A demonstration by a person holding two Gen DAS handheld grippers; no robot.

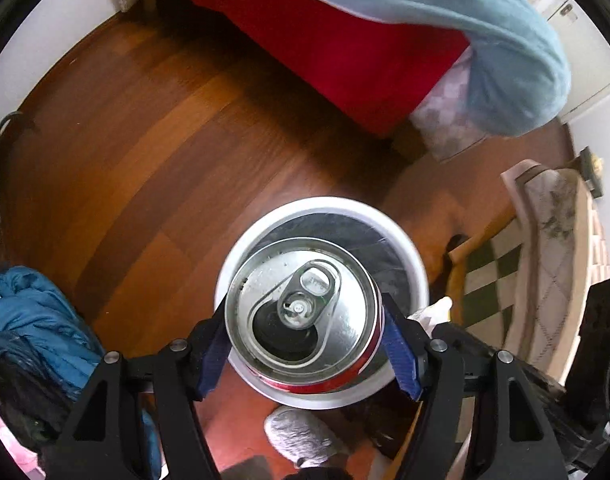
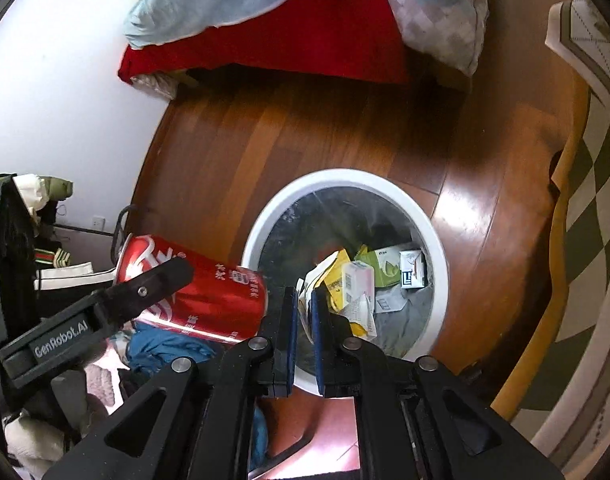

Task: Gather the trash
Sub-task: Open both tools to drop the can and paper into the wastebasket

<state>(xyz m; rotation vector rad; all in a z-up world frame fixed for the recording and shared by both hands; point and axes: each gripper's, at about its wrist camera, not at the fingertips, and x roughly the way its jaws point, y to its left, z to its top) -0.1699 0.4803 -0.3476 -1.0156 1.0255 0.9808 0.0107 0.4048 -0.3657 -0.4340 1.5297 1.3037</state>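
My left gripper [image 1: 305,320] is shut on a red soda can [image 1: 305,312], seen top-on with its tab opened. The can hangs over the white round trash bin [image 1: 329,205]. From the right wrist view the same can [image 2: 209,300] lies sideways in the left gripper's fingers [image 2: 153,284], at the left rim of the bin [image 2: 345,174]. Cartons and paper scraps [image 2: 381,276] lie inside the bin. My right gripper [image 2: 303,304] hovers over the bin's near rim, its pads nearly closed on a thin white and yellow paper scrap [image 2: 317,274].
Wooden floor [image 1: 165,160] surrounds the bin. A bed with a red sheet [image 1: 345,40] and a light blue blanket [image 1: 485,20] stands beyond it. Blue clothes [image 1: 33,320] are piled at the left, a checkered rug [image 2: 585,220] lies at the right, and a grey slipper [image 1: 297,436] sits below.
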